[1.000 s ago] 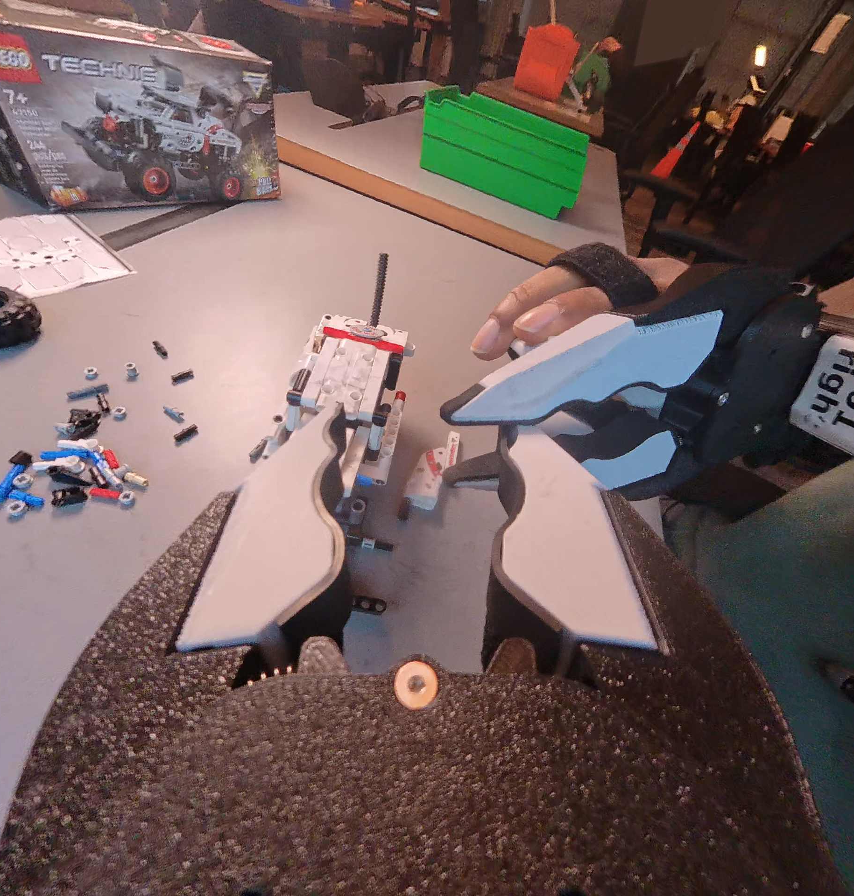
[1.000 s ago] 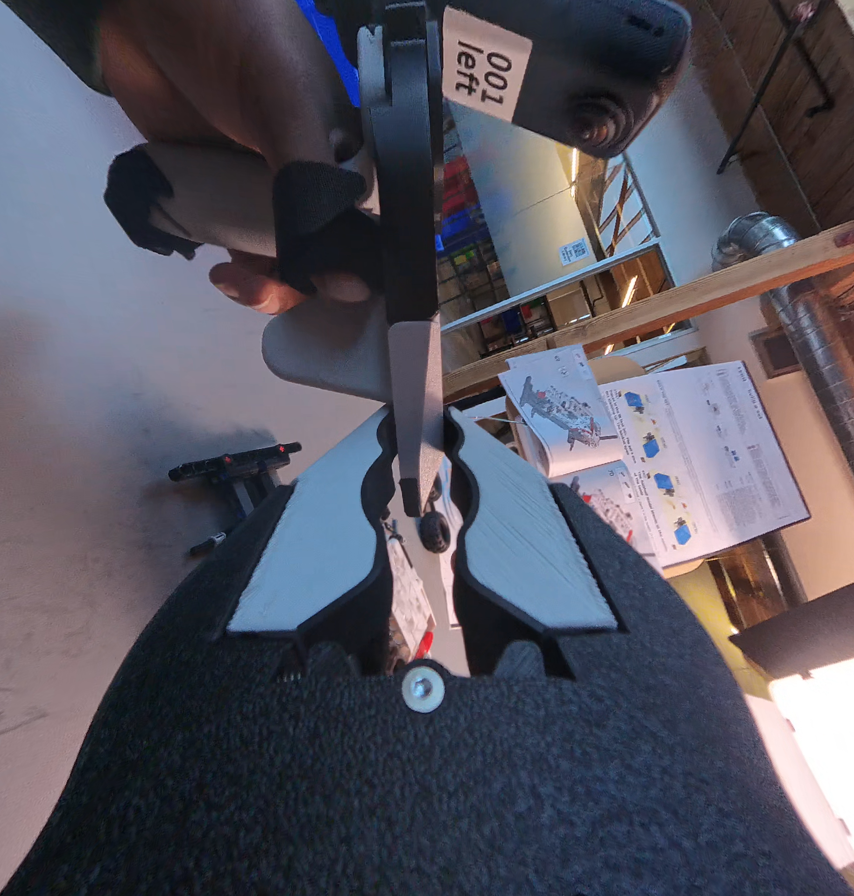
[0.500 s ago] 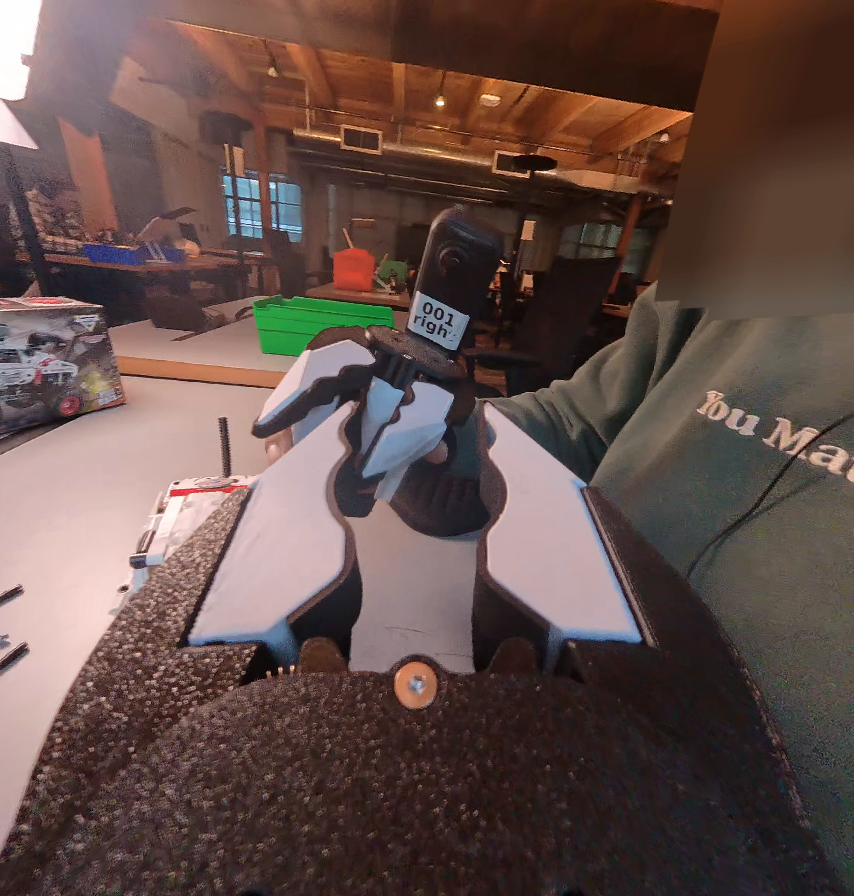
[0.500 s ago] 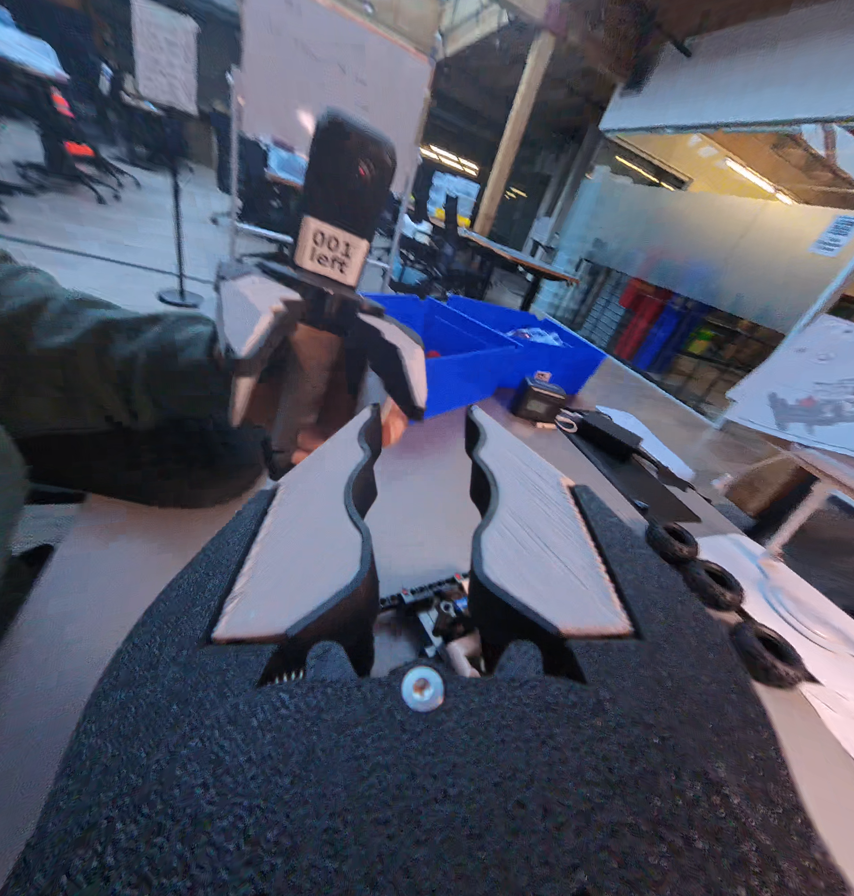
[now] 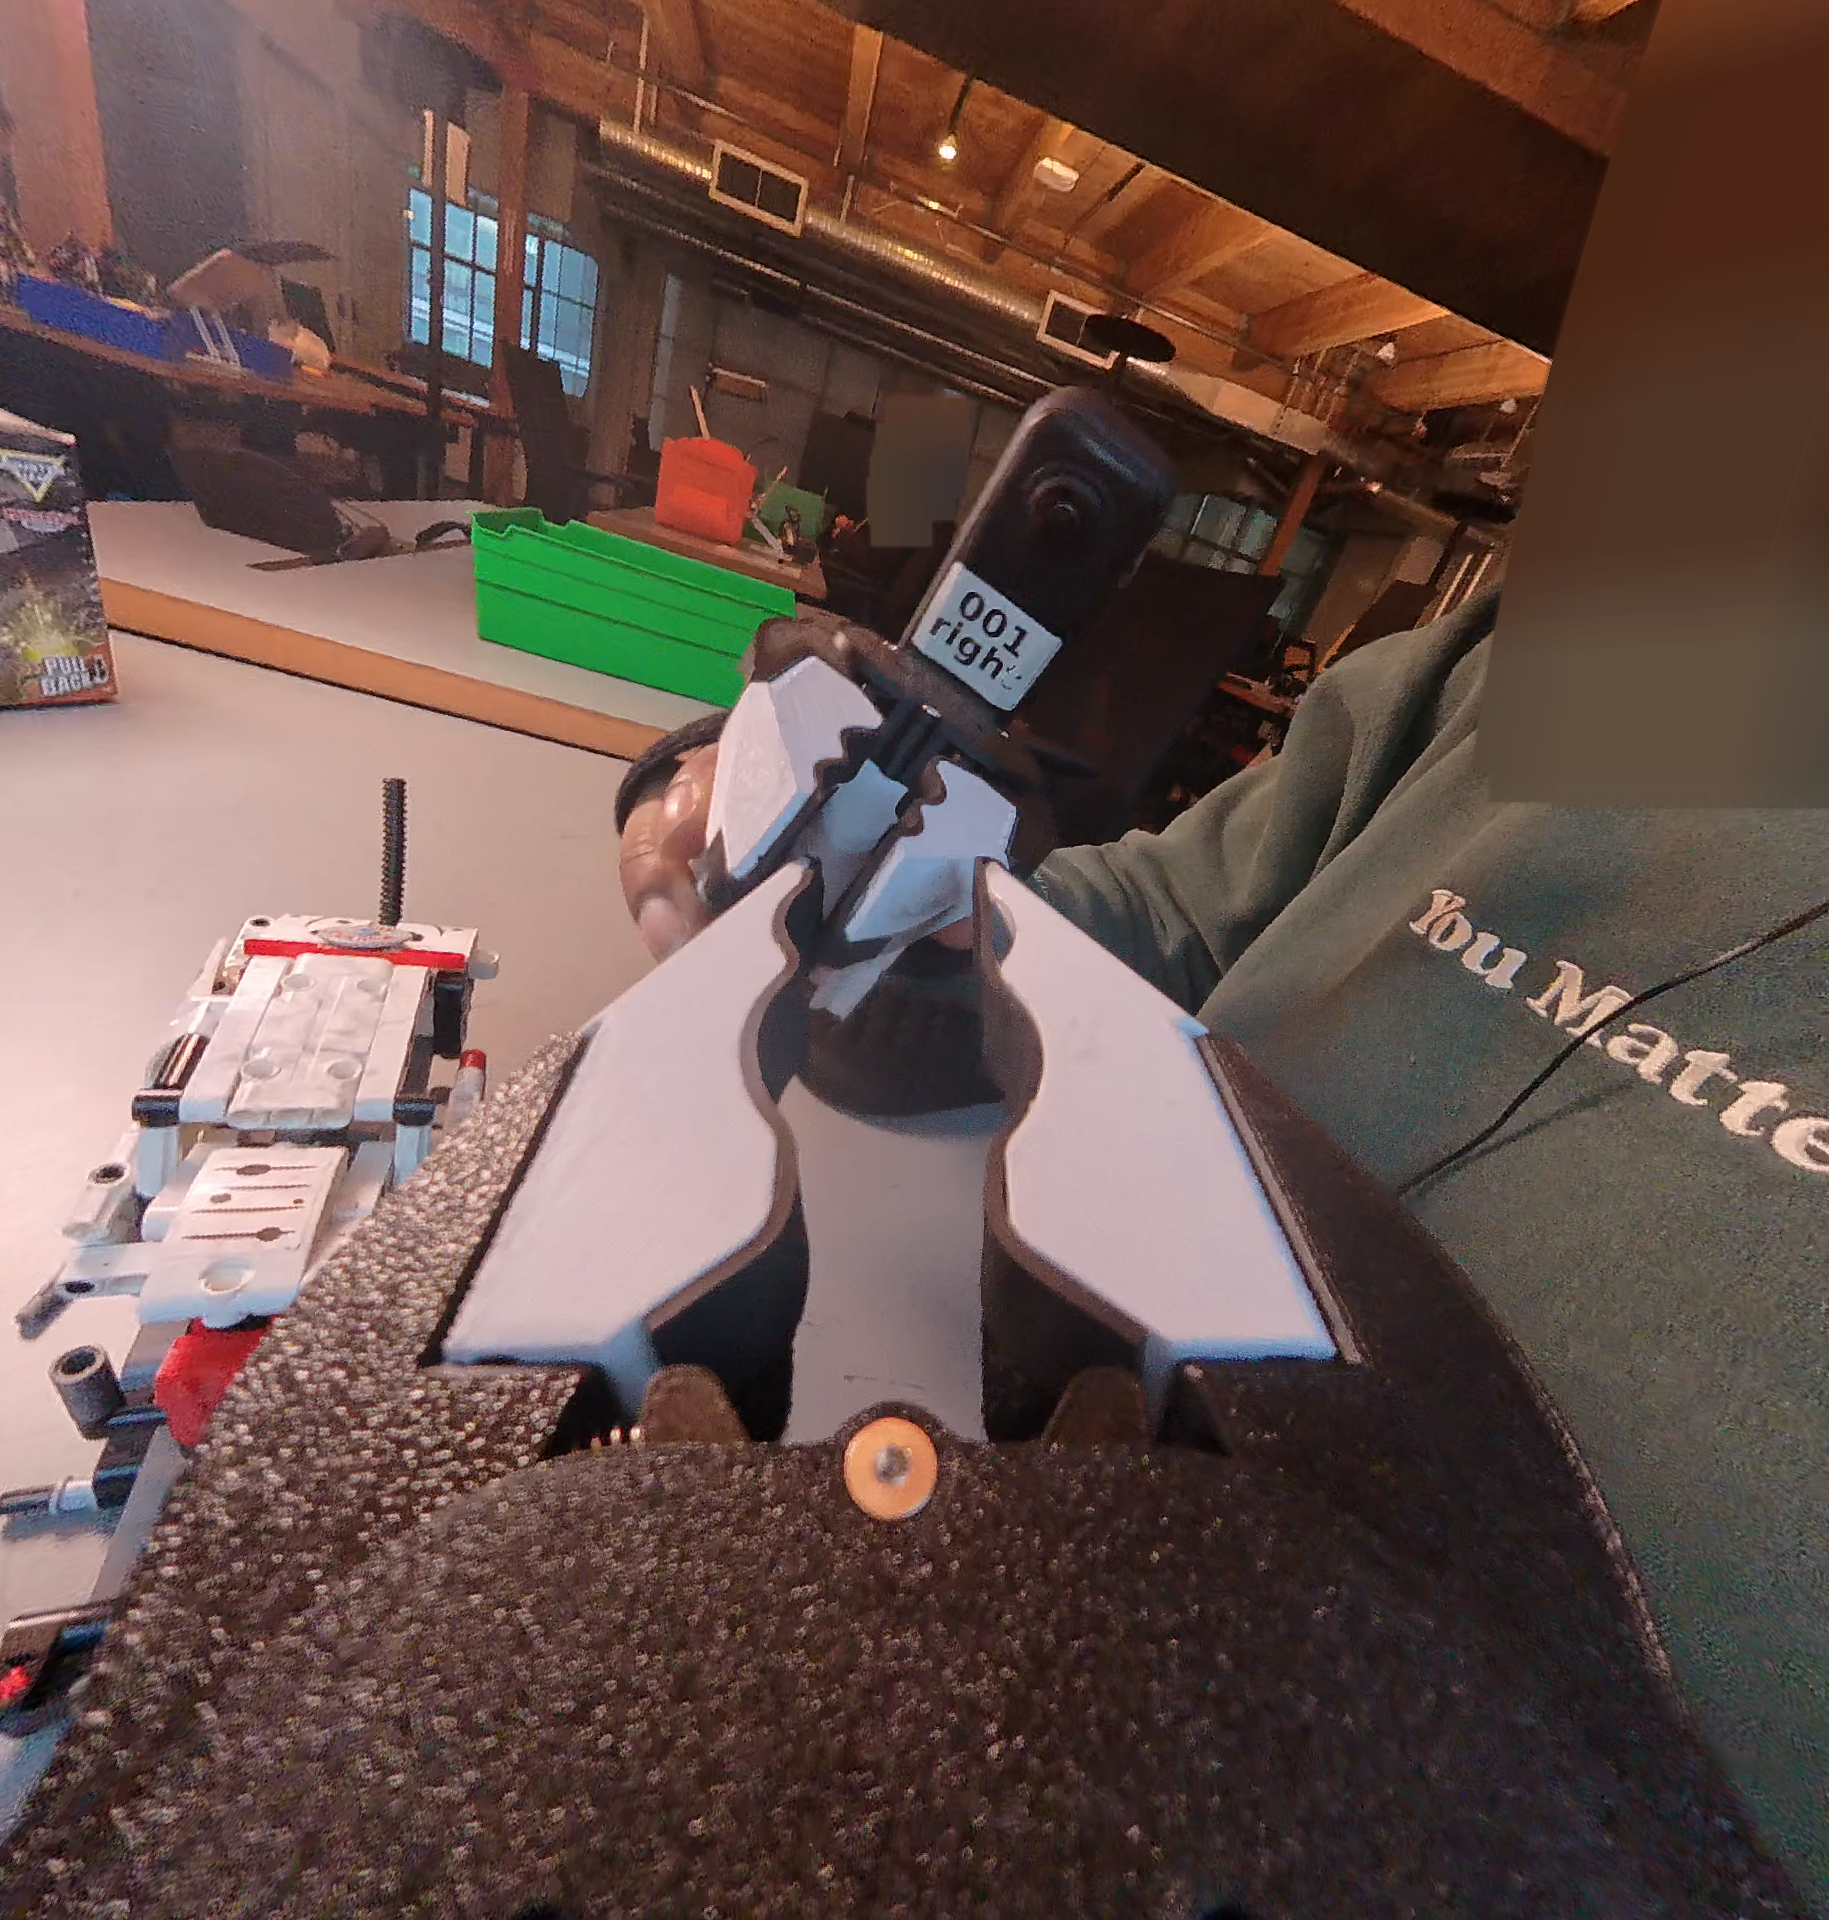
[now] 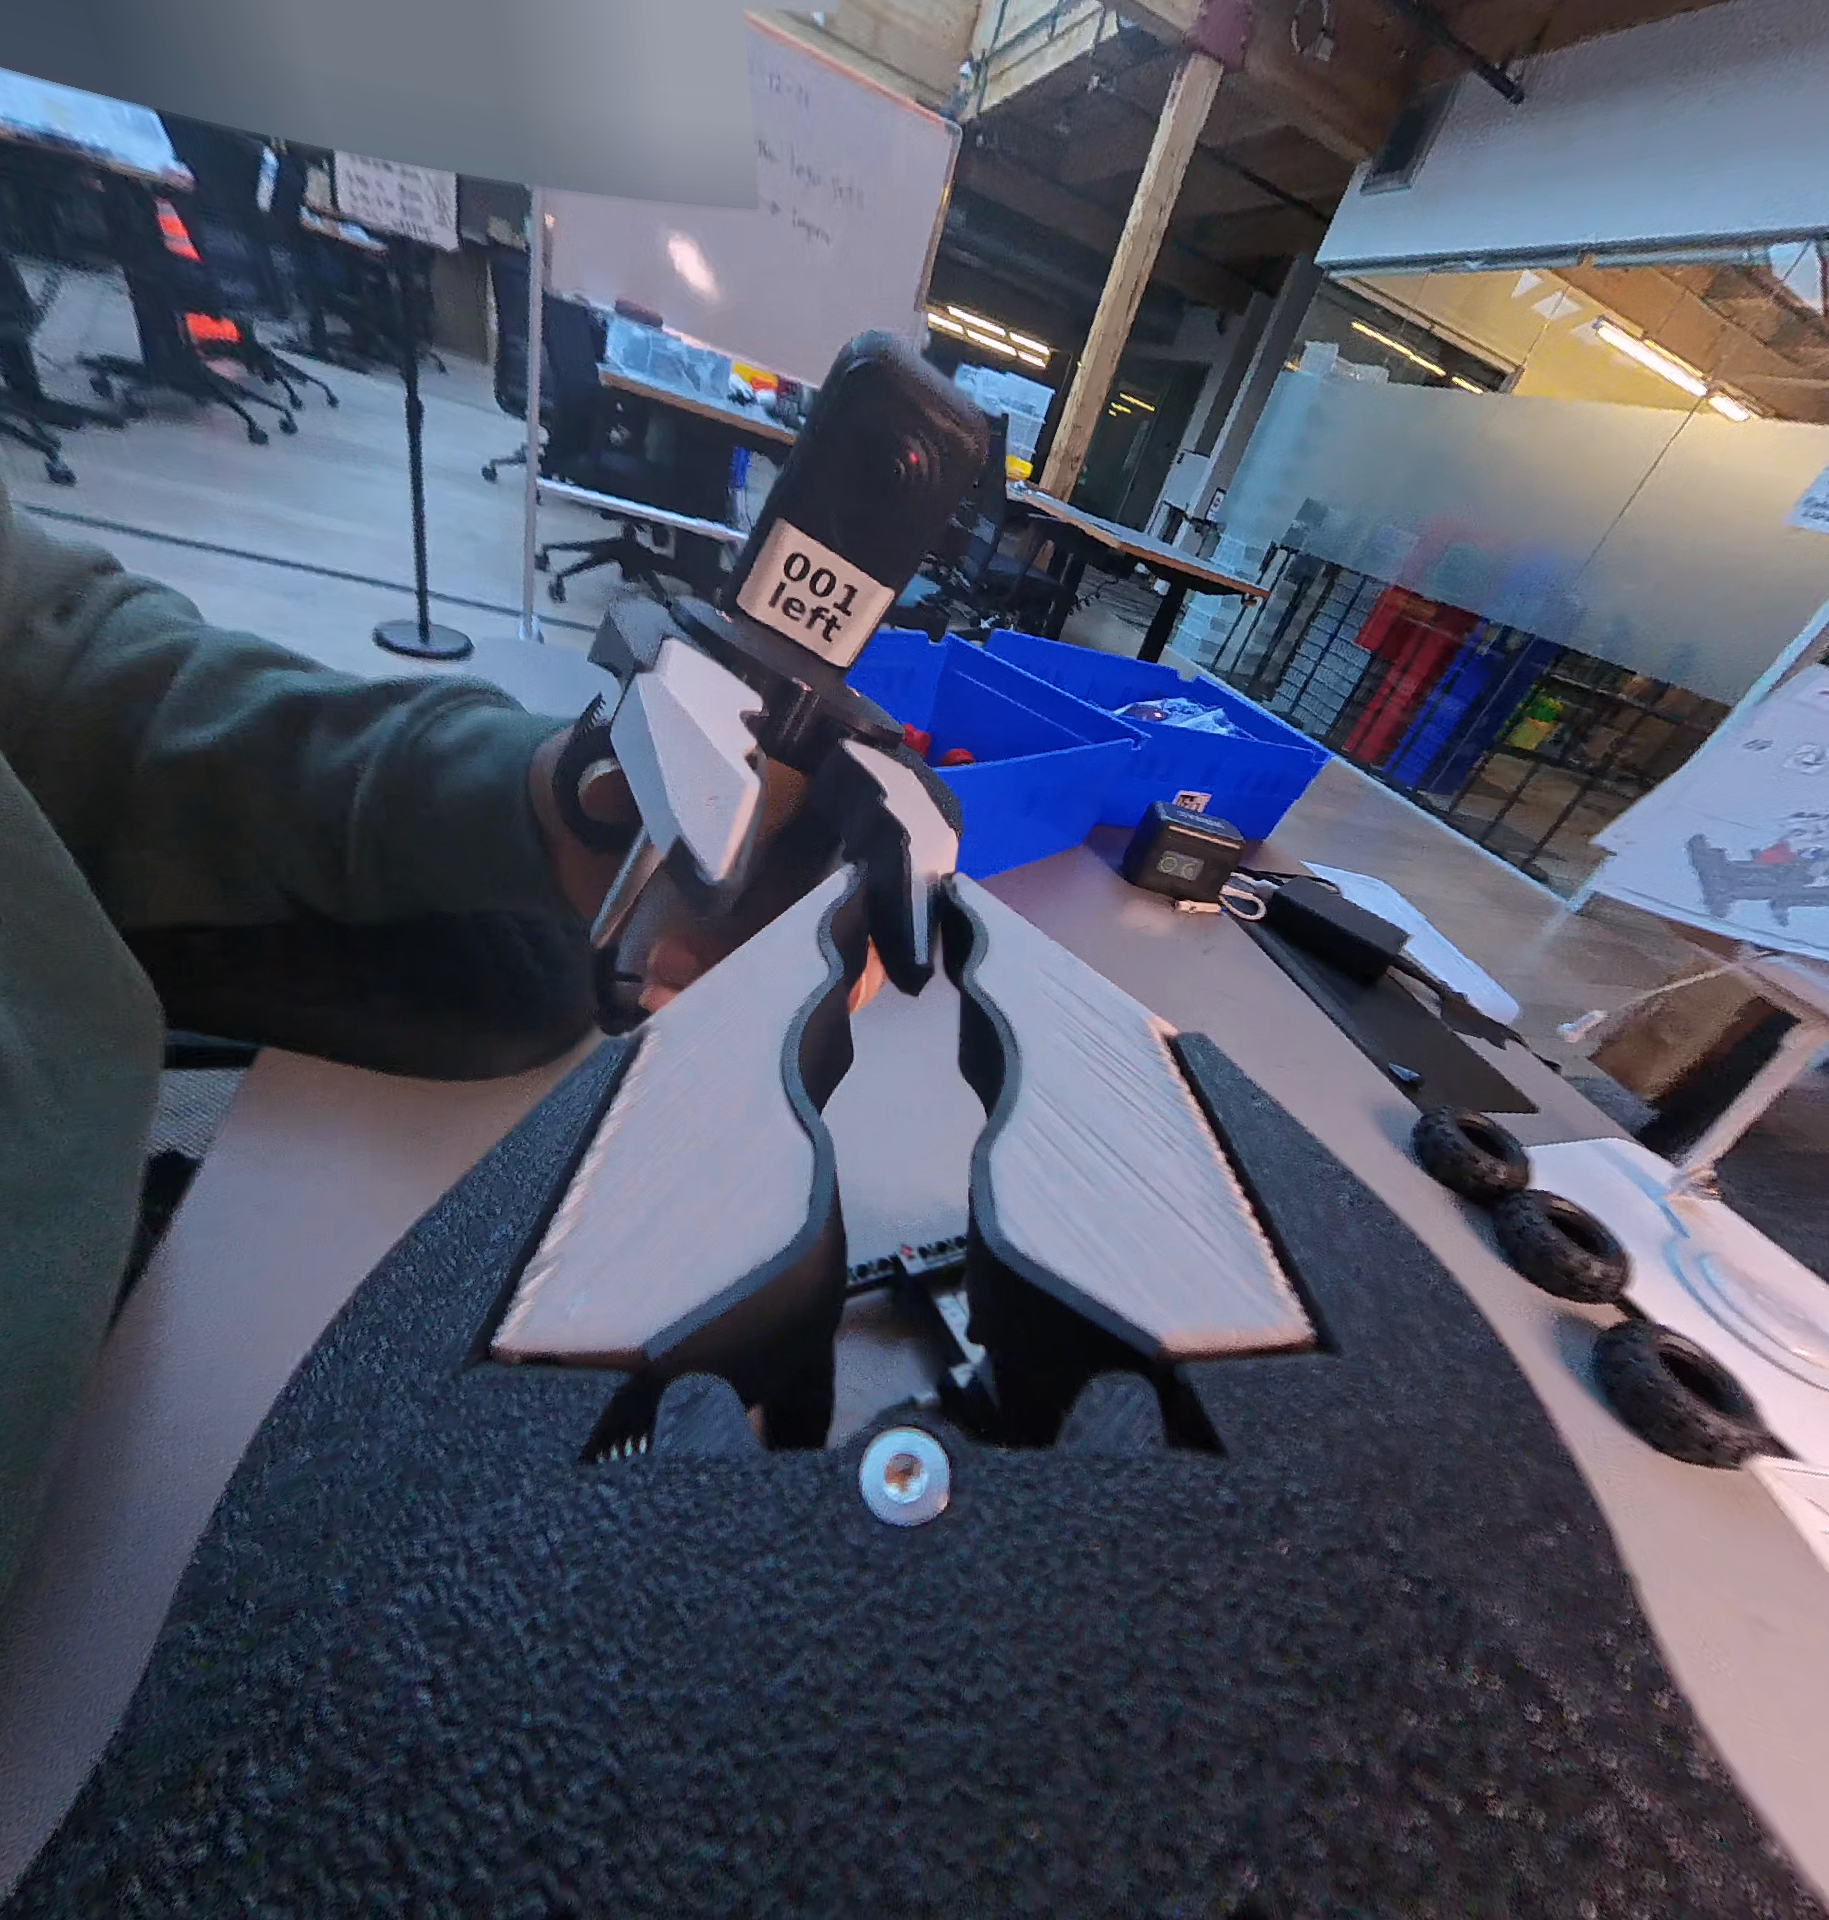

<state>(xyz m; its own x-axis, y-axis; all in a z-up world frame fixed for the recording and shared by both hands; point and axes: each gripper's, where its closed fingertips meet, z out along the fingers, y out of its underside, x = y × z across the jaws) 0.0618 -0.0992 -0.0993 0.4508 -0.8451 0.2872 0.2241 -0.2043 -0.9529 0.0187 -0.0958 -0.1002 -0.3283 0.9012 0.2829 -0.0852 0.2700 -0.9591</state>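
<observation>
My left gripper [image 5: 889,883] is open and empty, held above the grey table [image 5: 266,810] and pointing at my right gripper [image 5: 858,831]. The two face each other tip to tip. In the right wrist view my right gripper [image 6: 899,894] has its jaws a narrow way apart, and one finger of my left gripper [image 6: 905,914] sits between its tips. I cannot tell whether they press on it. A white, red and black toy truck chassis [image 5: 297,1049] lies on the table to the left of my left gripper. A part of it [image 6: 910,1268] shows low between my right fingers.
A person in a green sweatshirt [image 5: 1616,1143] sits close at the right. Green bins [image 5: 619,613] and a printed box [image 5: 16,582] stand farther back. Blue bins [image 6: 1076,748], a small black device [image 6: 1180,842], three black tyres [image 6: 1559,1247] and an instruction booklet [image 6: 1772,862] are on the right side. My left and right fingertips are right by each other.
Both grippers have lifted from pointing down at the table and turned to face each other. Since half a second ago they came closer and the right jaws narrowed around the left gripper's finger.
</observation>
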